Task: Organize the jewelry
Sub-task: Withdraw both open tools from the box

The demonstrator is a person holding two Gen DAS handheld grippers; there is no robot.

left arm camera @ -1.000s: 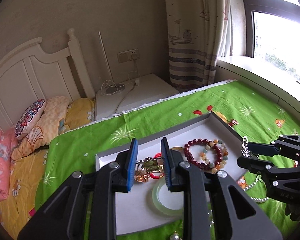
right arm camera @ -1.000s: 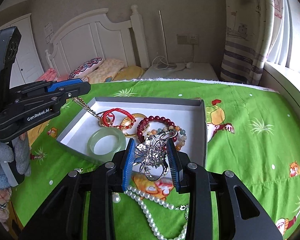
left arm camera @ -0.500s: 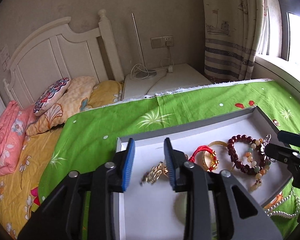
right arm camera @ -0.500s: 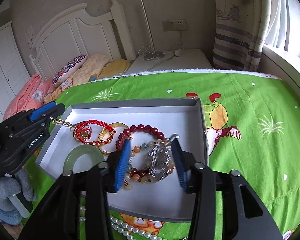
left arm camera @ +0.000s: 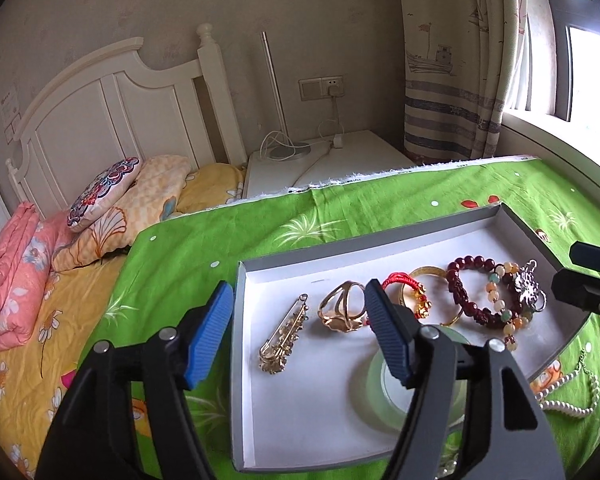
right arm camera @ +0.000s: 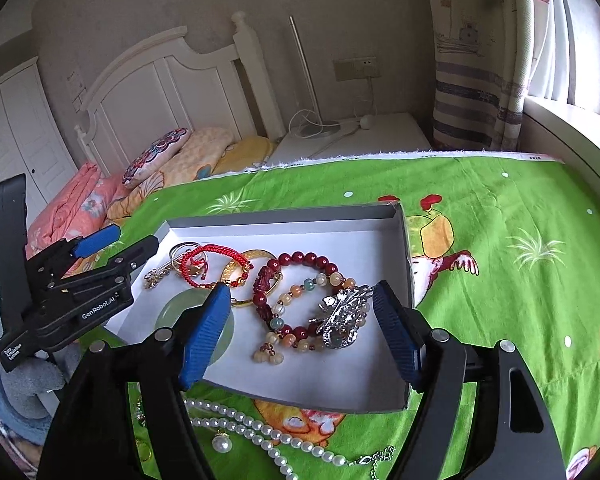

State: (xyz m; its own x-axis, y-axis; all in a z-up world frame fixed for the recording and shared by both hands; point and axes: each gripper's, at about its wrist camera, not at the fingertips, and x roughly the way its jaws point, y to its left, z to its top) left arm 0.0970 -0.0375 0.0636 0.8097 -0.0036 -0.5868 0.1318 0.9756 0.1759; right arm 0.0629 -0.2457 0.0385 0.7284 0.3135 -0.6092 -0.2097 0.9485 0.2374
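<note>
Jewelry, perhaps seven pieces, in one tray [right arm camera: 405,240]; two hand-held grippers [left arm camera: 300,332] [right arm camera: 300,332] opening, empty.

Assorted jewelry [right arm camera: 284,288] inside grey tray [right arm camera: 404,240]

Ahead of our claws we count one grey tray [right arm camera: 405,240] holding seven pieces: one gold pin brooch [left arm camera: 284,336], one gold ring-shaped ornament [left arm camera: 342,308], one red cord bracelet [right arm camera: 210,260], one gold bangle [right arm camera: 256,268], one dark red bead bracelet [right arm camera: 300,264], one silver brooch [right arm camera: 342,316] and one green jade bangle [right arm camera: 172,312]. Below our right claw lies one pearl necklace [right arm camera: 260,432].
</note>
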